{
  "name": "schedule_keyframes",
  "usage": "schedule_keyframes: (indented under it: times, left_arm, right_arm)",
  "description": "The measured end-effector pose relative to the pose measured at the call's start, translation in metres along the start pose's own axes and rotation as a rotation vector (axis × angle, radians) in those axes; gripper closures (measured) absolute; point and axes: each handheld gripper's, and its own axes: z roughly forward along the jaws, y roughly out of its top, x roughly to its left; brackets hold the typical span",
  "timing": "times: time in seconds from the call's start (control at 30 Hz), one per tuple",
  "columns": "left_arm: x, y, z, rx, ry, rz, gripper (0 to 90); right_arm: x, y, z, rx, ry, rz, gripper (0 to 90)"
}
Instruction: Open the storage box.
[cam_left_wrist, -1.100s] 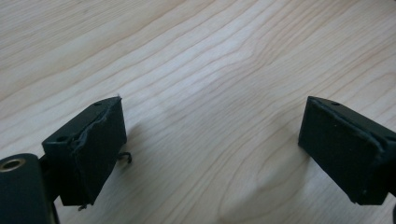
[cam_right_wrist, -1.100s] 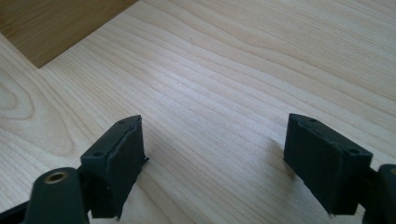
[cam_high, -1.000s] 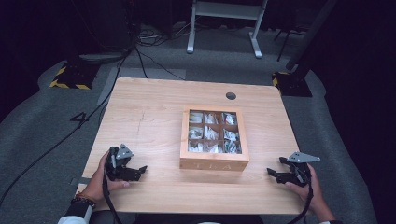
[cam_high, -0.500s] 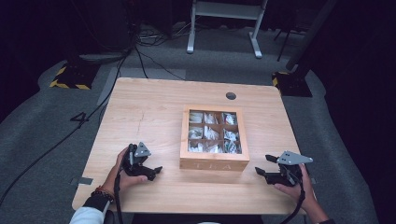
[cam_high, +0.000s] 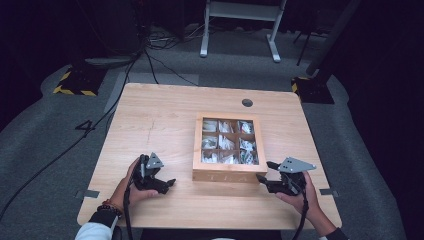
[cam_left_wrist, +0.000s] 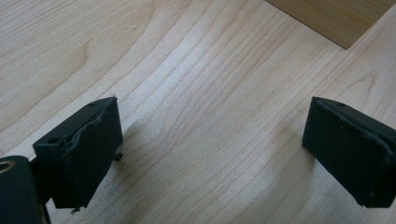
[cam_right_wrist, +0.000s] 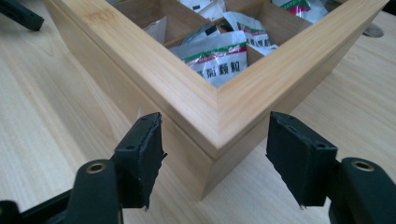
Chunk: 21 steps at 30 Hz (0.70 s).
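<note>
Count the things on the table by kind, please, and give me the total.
Wooden box with compartments: 1
Hand-held gripper: 2, the left hand-held gripper and the right hand-held gripper
Compartments in the box: 9, holding small packets, too crowded to count
Total, without the packets: 3 things

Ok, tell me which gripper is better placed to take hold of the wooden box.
Right. The right gripper already straddles a near corner of the wooden box, jaws either side. The left gripper is over bare table, away from the box.
</note>
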Motion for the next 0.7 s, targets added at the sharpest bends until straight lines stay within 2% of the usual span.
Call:
schedule_keyframes:
  times: [0.13, 0.3, 0.7]
  left_arm:
    - [0.0002, 0.0000, 0.0000, 0.000, -0.001, 0.001, 5.3]
    - [0.0005, 0.0000, 0.0000, 0.000, -0.003, 0.005, 5.3]
    - [0.0008, 0.0003, 0.0001, 0.001, -0.006, 0.007, 5.3]
  right_arm:
    - [0.0005, 0.0019, 0.0058, 0.017, -0.013, 0.009, 32.5]
    - [-0.0015, 0.0012, 0.0071, 0.010, 0.003, 0.032, 31.4]
    - [-0.0014, 0.0088, 0.0034, -0.013, -0.015, 0.018, 28.5]
